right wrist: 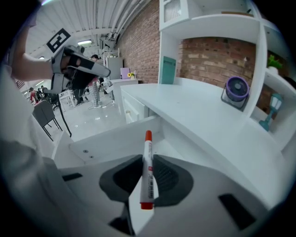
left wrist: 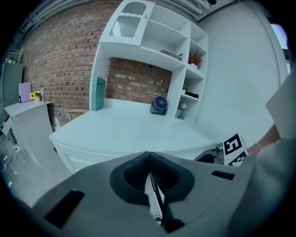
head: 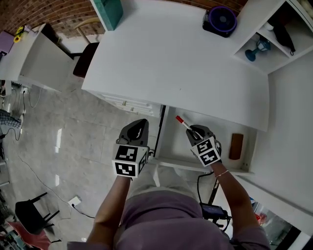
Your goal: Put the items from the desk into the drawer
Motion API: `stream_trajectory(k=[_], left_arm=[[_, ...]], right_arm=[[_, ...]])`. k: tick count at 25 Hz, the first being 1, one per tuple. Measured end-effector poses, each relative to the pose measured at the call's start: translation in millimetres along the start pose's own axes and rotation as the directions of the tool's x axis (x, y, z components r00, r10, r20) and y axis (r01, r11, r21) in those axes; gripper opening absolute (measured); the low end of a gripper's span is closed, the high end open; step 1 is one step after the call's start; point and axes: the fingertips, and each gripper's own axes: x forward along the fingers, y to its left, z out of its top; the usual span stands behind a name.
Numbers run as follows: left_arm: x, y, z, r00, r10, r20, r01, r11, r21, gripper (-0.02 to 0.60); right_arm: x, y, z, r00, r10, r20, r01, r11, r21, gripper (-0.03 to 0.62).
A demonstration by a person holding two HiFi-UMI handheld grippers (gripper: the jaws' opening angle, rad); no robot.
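Observation:
A white marker with a red cap (head: 183, 123) is clamped between the jaws of my right gripper (head: 195, 132), its red tip sticking forward over the open white drawer (head: 194, 165) under the desk's front edge. In the right gripper view the marker (right wrist: 148, 171) lies along the jaws of the right gripper (right wrist: 147, 179), above the drawer's inner floor (right wrist: 115, 139). My left gripper (head: 139, 128) hovers left of the drawer, in front of the desk, apart from it. Seen from the left gripper view, that left gripper (left wrist: 150, 175) has its jaws together with nothing between them.
A brown block (head: 236, 146) lies at the drawer's right end. On the white desk (head: 171, 63) stand a purple fan (head: 220, 21) and a teal box (head: 108, 12). A blue ornament (head: 256, 50) sits on the shelf unit. Closed drawers (head: 129, 103) are left of the open one.

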Motion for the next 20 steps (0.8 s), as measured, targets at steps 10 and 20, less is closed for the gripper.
stream_trajectory(k=[10,20], left_arm=[[6.4,6.2,-1.9,1.000,0.027,-0.013,-0.027,0.999,-0.035,-0.002],[12.0,9.6,-5.9,0.999,0.041,-0.032,-0.042,0.998,-0.037,-0.002]], right_arm=[[27.6,-6.7,-17.6,0.998,0.011,-0.054,-0.010,0.999,0.034,0.074],[46.6,-6.7,-28.8,0.993,0.030,-0.112,-0.029,0.999,0.014,0.074]])
